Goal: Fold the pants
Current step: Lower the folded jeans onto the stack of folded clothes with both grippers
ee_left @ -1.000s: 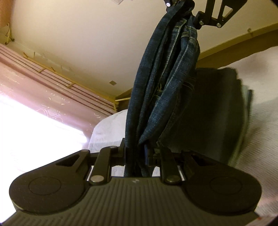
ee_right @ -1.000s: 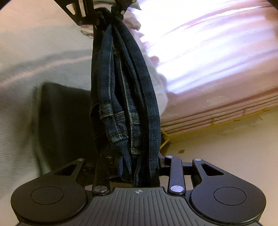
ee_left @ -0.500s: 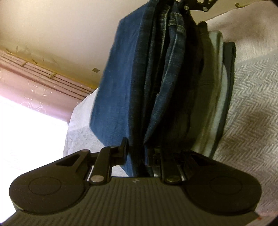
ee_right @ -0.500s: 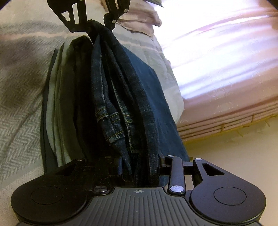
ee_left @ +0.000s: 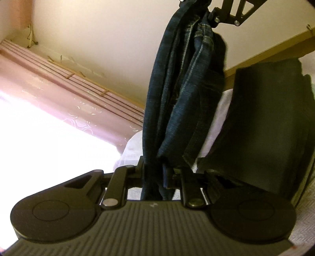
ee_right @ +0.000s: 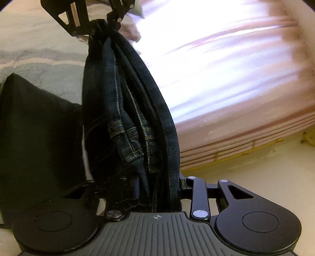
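Dark blue jeans [ee_left: 177, 98], folded into several layers, hang bunched in the air between my two grippers. In the left wrist view my left gripper [ee_left: 157, 173] is shut on one end of the bundle, and the right gripper [ee_left: 216, 13] clamps the far end at the top. The right wrist view mirrors this: jeans [ee_right: 128, 118] with stitched hems showing, right gripper [ee_right: 157, 189] shut on the near end, left gripper [ee_right: 102, 21] pinching the far end. The fingertips are buried in denim.
A stack of dark folded garments [ee_left: 265, 128] [ee_right: 35, 137] lies on the bed's pale herringbone cover [ee_right: 39, 59], right beside the hanging jeans. Pink curtains [ee_left: 59, 98] [ee_right: 216, 78] with bright light lie beyond. A wooden bed rail [ee_left: 265, 51] runs behind the stack.
Half a second ago the jeans hung low, spread against the folded stack. Now they are lifted and bunched again, with the stack off to the side. Both grips are unchanged.
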A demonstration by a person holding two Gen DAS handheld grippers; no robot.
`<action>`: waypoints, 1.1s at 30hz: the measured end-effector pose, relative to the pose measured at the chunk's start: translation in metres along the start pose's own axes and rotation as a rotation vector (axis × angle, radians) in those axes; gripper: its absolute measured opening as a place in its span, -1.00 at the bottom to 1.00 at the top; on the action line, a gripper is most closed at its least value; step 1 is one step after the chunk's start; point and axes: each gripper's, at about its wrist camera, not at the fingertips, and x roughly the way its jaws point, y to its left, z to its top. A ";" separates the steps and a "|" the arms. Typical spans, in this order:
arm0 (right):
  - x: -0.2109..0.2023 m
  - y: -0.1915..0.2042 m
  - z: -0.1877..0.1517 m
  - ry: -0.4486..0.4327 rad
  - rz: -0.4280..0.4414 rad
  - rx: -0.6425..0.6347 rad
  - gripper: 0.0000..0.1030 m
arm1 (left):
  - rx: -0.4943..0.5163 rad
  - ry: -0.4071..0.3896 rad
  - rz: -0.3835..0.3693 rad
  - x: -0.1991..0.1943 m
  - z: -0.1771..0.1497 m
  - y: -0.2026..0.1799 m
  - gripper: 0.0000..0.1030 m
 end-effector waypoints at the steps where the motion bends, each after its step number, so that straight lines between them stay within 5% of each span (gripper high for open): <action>1: -0.003 0.013 -0.005 0.007 0.019 0.000 -0.42 | -0.005 0.003 -0.019 -0.002 -0.005 -0.012 -0.76; 6: -0.006 0.104 -0.039 0.065 0.201 -0.072 -0.41 | 0.048 0.086 -0.226 0.010 -0.040 -0.108 -0.74; 8: -0.012 0.120 -0.045 0.057 0.191 -0.082 -0.40 | 0.065 0.079 -0.203 0.007 -0.050 -0.133 -0.75; 25: -0.052 0.114 -0.051 0.064 0.182 0.001 -0.39 | -0.041 0.082 -0.157 -0.020 -0.051 -0.133 -0.79; 33: -0.045 0.141 -0.051 0.062 0.174 -0.053 -0.34 | -0.046 0.110 -0.216 -0.021 -0.052 -0.134 -0.71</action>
